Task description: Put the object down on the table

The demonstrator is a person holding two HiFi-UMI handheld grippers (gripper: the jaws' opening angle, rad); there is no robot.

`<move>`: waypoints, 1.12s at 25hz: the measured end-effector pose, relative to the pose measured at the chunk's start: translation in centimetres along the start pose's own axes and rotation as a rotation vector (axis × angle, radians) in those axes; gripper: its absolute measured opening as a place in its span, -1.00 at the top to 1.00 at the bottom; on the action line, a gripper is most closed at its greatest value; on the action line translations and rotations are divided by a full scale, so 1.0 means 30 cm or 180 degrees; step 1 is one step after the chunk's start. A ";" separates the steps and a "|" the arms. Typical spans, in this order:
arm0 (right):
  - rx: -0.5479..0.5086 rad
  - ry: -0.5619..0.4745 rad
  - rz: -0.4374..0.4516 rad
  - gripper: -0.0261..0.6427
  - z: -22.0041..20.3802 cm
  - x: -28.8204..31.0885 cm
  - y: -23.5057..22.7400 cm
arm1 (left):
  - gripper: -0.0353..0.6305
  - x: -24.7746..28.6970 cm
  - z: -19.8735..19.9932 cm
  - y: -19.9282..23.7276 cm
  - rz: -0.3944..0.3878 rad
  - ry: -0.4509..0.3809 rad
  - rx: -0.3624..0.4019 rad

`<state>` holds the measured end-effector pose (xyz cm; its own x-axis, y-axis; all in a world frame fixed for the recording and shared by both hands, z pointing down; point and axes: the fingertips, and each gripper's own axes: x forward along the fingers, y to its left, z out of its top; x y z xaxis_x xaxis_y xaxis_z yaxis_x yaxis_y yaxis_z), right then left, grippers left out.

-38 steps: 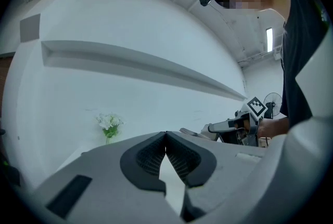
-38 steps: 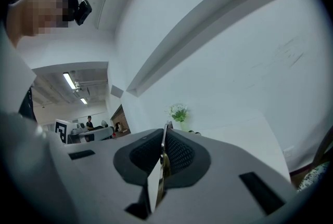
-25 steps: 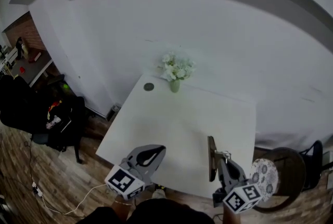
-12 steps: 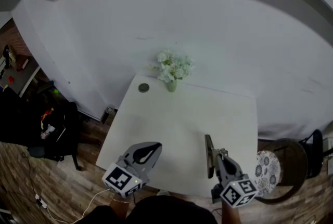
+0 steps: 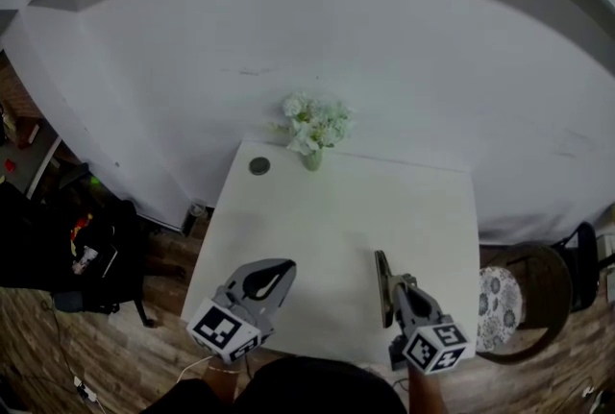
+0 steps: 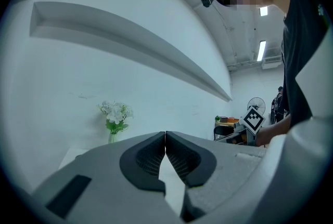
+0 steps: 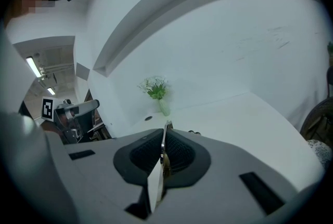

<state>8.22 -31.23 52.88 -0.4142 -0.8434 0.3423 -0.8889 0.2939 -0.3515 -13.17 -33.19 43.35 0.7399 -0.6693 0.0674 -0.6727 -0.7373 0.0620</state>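
My right gripper [image 5: 395, 286] is shut on a thin flat brown object [image 5: 383, 283], held on edge over the near right part of the white table [image 5: 346, 210]. In the right gripper view the object [image 7: 157, 179] runs edge-on between the pads, which clamp it, and its top sticks out past the tips of my right gripper [image 7: 164, 137]. Whether its lower edge touches the table I cannot tell. My left gripper [image 5: 279, 271] hovers at the table's near left edge, shut with nothing in it; its jaws meet in the left gripper view [image 6: 165, 137].
A small vase of white flowers [image 5: 310, 126] stands at the table's back edge, with a dark round disc [image 5: 258, 166] to its left. A chair with a patterned cushion [image 5: 500, 306] sits right of the table. Dark chairs and clutter [image 5: 86, 244] stand on the wood floor at left.
Both grippers have eased forward over the near part of the table. The right one has sunk a little, with the flat object still clamped.
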 end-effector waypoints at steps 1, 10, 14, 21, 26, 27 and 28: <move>0.0001 0.0022 -0.0019 0.89 -0.010 0.006 -0.005 | 0.89 0.001 -0.001 0.003 -0.0007 0.0023 -0.0029; 0.0054 0.0230 -0.0189 0.89 -0.092 0.061 -0.038 | 0.89 0.000 -0.005 0.058 -0.0025 0.0029 -0.0058; 0.0084 0.0318 -0.0234 0.89 -0.131 0.084 -0.049 | 0.89 -0.002 -0.010 0.071 -0.0037 0.0059 -0.0076; 0.0126 0.0472 -0.0283 0.89 -0.188 0.120 -0.069 | 0.89 -0.004 -0.015 0.100 -0.0039 0.0025 -0.0043; 0.0152 0.0553 -0.0313 0.89 -0.214 0.140 -0.082 | 0.89 -0.006 -0.026 0.120 -0.0006 0.0045 -0.0061; 0.0160 0.0560 -0.0317 0.89 -0.216 0.144 -0.084 | 0.89 -0.007 -0.029 0.123 -0.0005 0.0048 -0.0059; 0.0172 0.0566 -0.0311 0.89 -0.218 0.148 -0.084 | 0.89 -0.007 -0.032 0.125 -0.0005 0.0051 -0.0058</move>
<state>7.34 -32.79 61.00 -0.3589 -0.7726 0.5236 -0.9167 0.1861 -0.3537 -15.85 -35.73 44.51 0.7407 -0.6666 0.0832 -0.6717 -0.7364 0.0801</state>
